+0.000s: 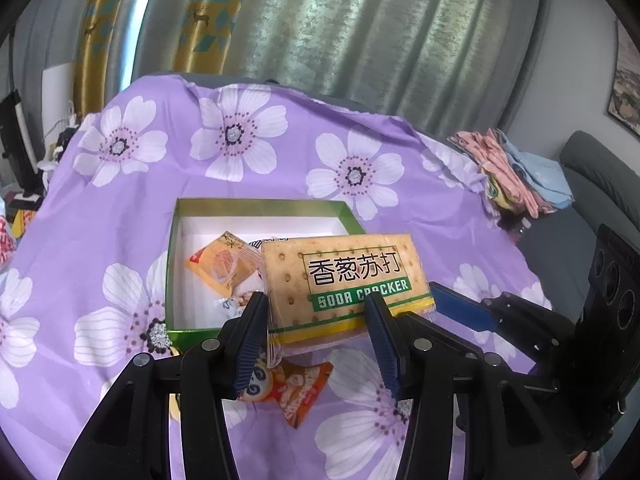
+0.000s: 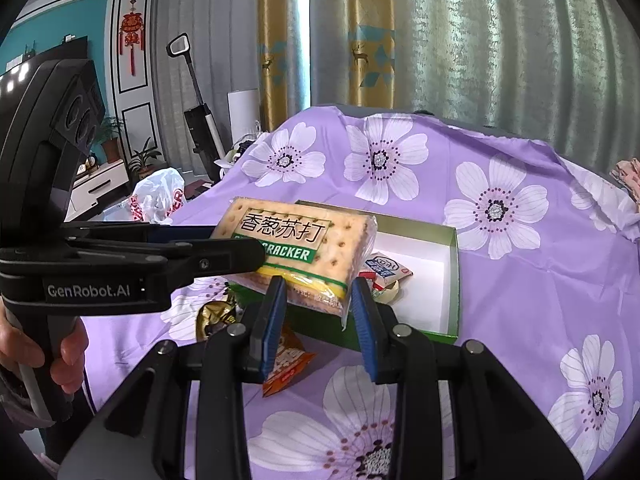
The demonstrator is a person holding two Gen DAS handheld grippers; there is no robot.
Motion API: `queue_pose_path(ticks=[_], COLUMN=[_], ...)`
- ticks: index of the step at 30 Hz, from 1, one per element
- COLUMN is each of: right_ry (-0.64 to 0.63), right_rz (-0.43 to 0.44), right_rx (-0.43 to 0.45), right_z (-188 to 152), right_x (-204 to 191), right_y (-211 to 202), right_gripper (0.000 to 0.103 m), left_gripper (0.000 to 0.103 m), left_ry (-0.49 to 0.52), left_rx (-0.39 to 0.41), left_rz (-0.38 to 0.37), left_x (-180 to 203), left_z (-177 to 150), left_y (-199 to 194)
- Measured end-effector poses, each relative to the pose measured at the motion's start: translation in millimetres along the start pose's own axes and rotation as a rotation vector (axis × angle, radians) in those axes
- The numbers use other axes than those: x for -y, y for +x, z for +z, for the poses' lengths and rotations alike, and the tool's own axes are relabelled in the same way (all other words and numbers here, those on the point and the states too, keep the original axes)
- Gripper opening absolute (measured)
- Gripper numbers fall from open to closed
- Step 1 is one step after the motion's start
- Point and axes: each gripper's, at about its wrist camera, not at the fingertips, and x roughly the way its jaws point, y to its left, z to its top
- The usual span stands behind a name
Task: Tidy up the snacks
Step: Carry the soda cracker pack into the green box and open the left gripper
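Crackers, a clear-wrapped soda cracker pack (image 1: 344, 280) with a green label, hang in the air above the near edge of a green box (image 1: 173, 264), gripped at both ends. The left gripper (image 1: 316, 320) has its blue-padded fingers (image 1: 250, 332) clenched on the pack's near-left end, and the right gripper (image 2: 318, 304) pinches the opposite end between its fingers (image 2: 362, 320). The box sits open on a desk covered with a purple flowered cloth (image 1: 120, 216); an orange snack packet (image 1: 224, 264) lies on its white floor. Another orange packet (image 1: 296, 388) rests on the cloth just in front of the box, beneath the grippers. A hand (image 2: 60, 356) grips the left gripper's handle.
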Motion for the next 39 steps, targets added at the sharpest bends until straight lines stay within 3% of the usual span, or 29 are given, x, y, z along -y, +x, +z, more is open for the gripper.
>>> queue_pose_path(ticks=[23,39], right_ry=[0.065,0.093], right_rz=[0.012,0.024], right_rx=[-0.092,-0.181], right_z=[-1.2,-11.2], right_x=[38.7,44.5], right_y=[80.6,122.0], right_gripper=[0.034,0.035], left_gripper=[0.051,0.051], left_ry=[-0.039,-0.055], left_rx=[-0.107,-0.174], left_rz=[0.024,0.062], left_x=[-30.6,-44.4], left_z=[19.5,16.2], left_y=[82.0,114.7])
